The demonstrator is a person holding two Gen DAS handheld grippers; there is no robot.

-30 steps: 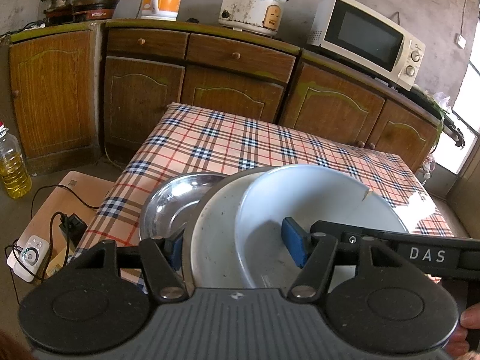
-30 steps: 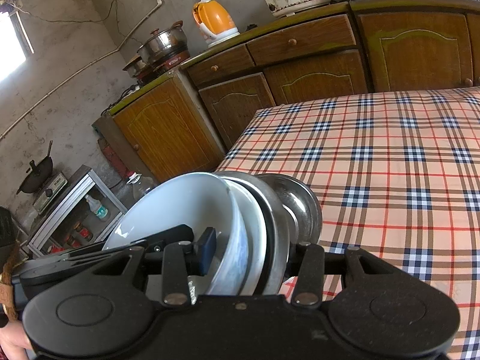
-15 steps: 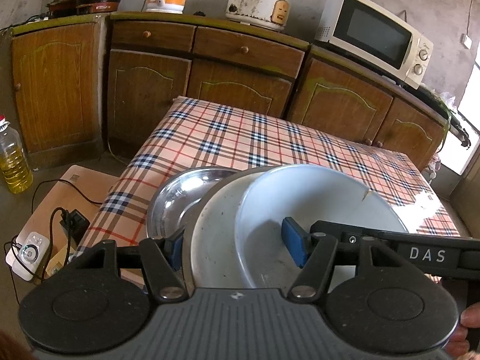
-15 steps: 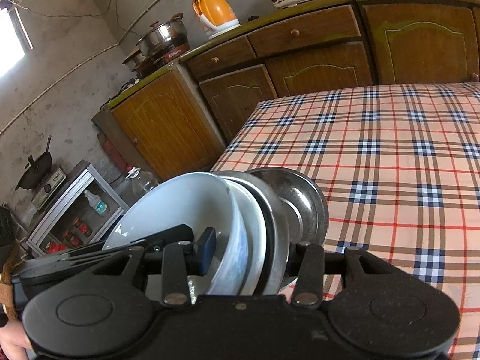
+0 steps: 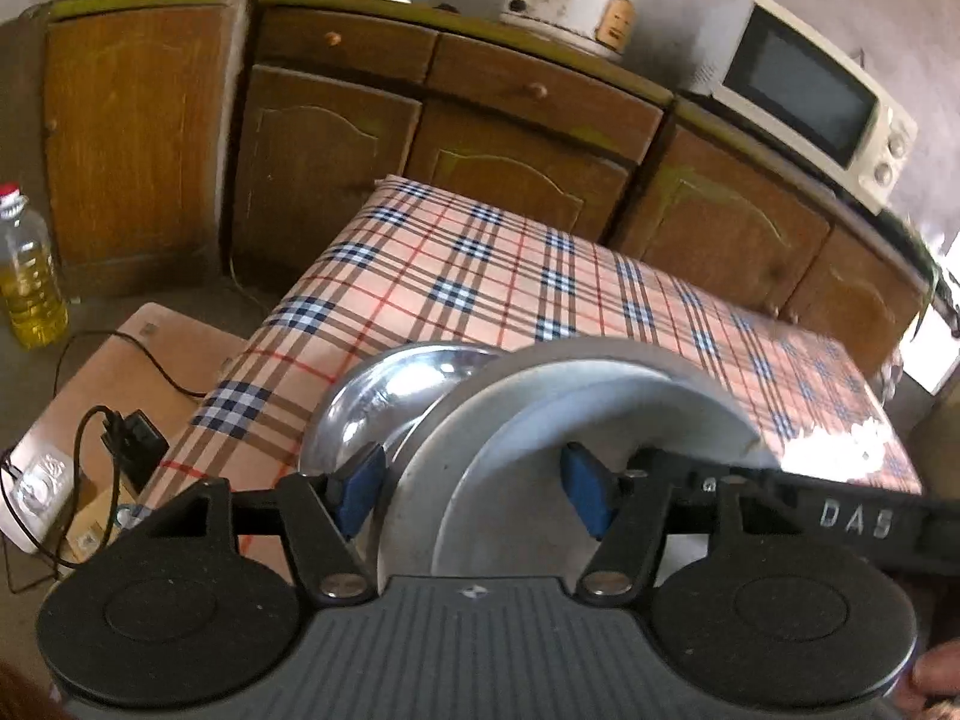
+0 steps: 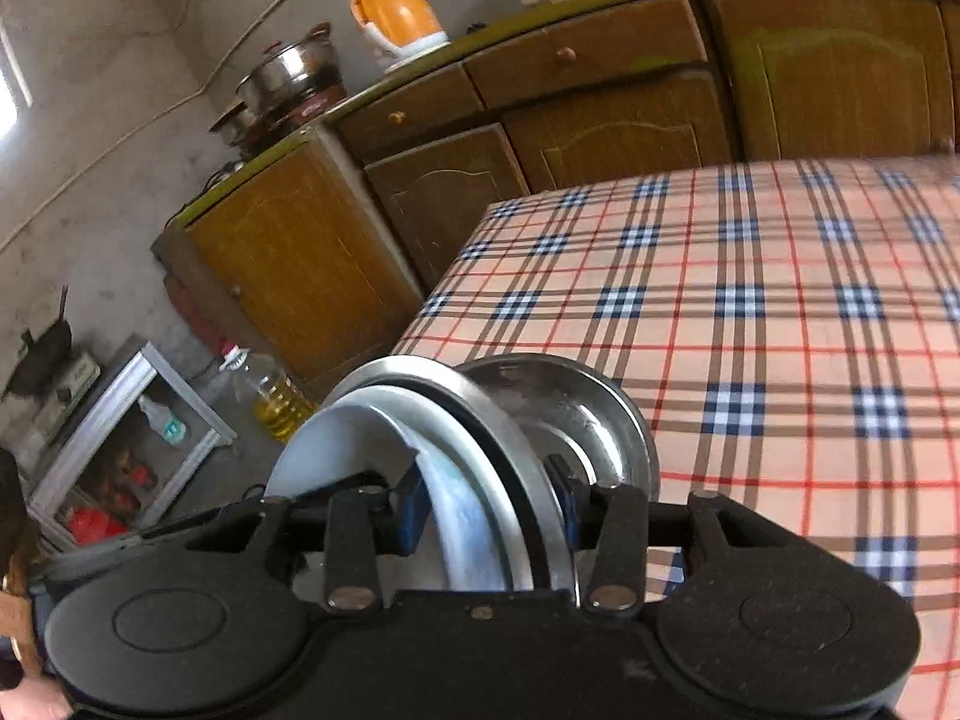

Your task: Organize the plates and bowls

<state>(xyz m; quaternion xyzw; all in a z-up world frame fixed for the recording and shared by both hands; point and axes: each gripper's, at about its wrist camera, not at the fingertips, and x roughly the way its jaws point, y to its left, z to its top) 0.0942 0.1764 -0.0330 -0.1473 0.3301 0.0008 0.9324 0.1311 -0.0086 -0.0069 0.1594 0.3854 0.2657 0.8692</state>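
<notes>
I carry the nested stack on edge above the near corner of the plaid-clothed table (image 5: 480,276). My left gripper (image 5: 474,492) and right gripper (image 6: 486,504) each clamp its rim from opposite sides, so the white ceramic bowl (image 5: 600,420), grey plate (image 6: 480,420) and shiny steel dish (image 5: 384,396) cannot slide apart.

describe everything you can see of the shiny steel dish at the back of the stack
The shiny round stainless steel dish is shallow, with a flat rolled rim and a raised foot ring on its underside. It stands on edge, tilted, as the outermost piece of the held stack, against a grey metal plate. One blue pad of the left tool presses on its inner face, and one pad of the right tool presses on its underside, above the plaid tablecloth.
</notes>
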